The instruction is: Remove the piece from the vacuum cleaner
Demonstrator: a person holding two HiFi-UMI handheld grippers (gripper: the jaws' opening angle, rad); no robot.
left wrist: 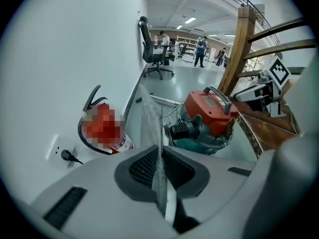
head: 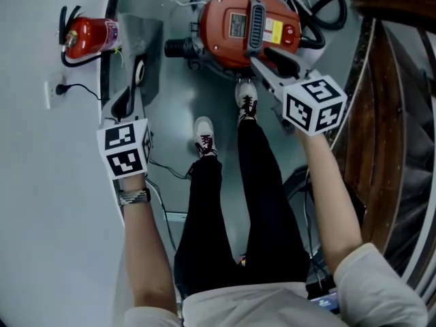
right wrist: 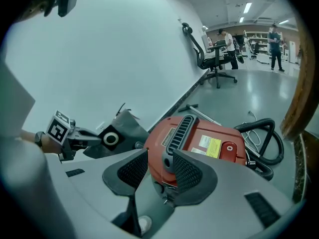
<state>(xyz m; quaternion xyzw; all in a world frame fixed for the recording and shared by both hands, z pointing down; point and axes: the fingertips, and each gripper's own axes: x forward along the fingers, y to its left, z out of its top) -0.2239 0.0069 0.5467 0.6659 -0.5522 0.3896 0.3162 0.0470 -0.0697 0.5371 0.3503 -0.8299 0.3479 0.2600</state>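
Note:
The red vacuum cleaner (head: 248,26) stands on the floor ahead of the person's feet, with a black handle (right wrist: 177,133) along its top. My left gripper (head: 129,97) is off to the vacuum's left, near the wall. It is shut on the edge of a grey dust bag (left wrist: 149,118), the piece, which stands clear of the machine. The bag (right wrist: 124,128) has a collar with a round hole (right wrist: 110,139). My right gripper (right wrist: 159,156) hovers over the vacuum's near side, open, with the handle's near end showing between its pads.
A red fire extinguisher (head: 88,36) and a wall socket with a plug (head: 58,87) are at the left wall. A black hose (head: 320,5) coils behind the vacuum. A wooden stair railing (head: 381,114) rises on the right. An office chair (left wrist: 154,49) and people stand far off.

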